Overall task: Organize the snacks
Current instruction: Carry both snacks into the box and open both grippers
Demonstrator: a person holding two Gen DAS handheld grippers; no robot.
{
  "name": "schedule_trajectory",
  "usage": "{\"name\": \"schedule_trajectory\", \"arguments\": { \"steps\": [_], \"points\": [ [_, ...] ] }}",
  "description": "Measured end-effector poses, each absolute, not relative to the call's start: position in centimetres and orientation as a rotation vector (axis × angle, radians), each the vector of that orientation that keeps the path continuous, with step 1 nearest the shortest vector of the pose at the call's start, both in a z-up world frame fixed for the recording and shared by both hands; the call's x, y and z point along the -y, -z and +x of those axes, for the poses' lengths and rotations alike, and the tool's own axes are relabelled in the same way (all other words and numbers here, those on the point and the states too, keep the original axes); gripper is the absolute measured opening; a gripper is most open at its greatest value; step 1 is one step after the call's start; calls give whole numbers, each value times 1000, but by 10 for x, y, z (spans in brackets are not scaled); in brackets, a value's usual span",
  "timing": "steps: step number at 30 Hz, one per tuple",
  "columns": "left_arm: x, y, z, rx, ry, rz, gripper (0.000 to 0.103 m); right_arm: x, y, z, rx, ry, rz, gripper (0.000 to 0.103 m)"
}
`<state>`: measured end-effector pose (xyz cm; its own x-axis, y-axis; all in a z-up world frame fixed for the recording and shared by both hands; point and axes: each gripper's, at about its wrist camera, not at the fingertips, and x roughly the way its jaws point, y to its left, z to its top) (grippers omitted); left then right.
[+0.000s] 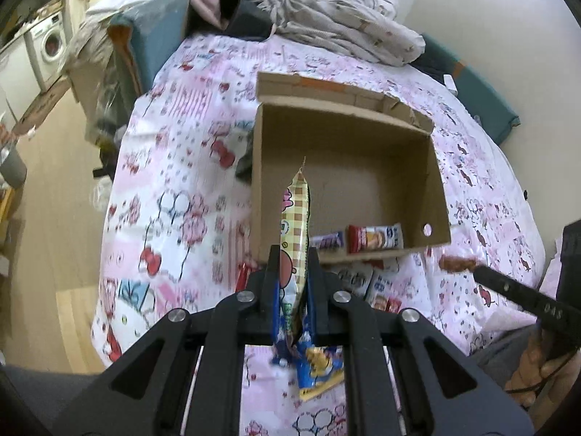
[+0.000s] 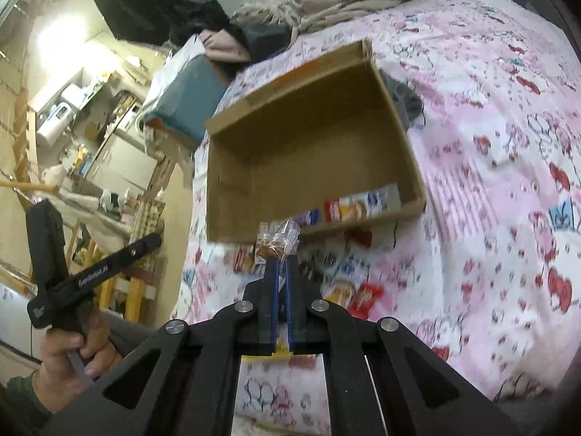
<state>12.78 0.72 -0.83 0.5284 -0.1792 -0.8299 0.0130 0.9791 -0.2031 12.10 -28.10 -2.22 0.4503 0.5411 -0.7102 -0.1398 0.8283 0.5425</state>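
Carrying snacks: left tongs (image 1: 293, 254) clamp checkered packet (image 1: 295, 214), right tongs (image 2: 277, 254) clamp clear-wrapped snack (image 2: 276, 241); release low inside cardboard box (image 1: 437, 181), centre frame.

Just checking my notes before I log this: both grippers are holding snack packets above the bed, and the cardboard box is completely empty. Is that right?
Not quite: the cardboard box is not empty. The left wrist view shows a red and white snack packet and a purple one lying along its near wall. The rest holds: the left gripper grips a checkered packet, and the right gripper grips a small clear packet.
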Motion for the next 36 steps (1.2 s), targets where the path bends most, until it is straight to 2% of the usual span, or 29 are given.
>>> {"name": "schedule_trajectory", "arguments": {
  "steps": [6, 13, 22, 36],
  "points": [
    [15, 5, 163, -994, 124, -103, 9, 291, 28, 160, -997, -443, 455, 4],
    [35, 27, 194, -1011, 134, -66, 9, 289, 55, 185, -1049, -417, 468, 4],
    [39, 48, 207, -998, 137, -64, 9, 276, 69, 187, -1090, -424, 444, 4],
    [29, 53, 210, -1027, 130, -162, 10, 267, 74, 193, -1117, -437, 444, 5]
  ]
}}
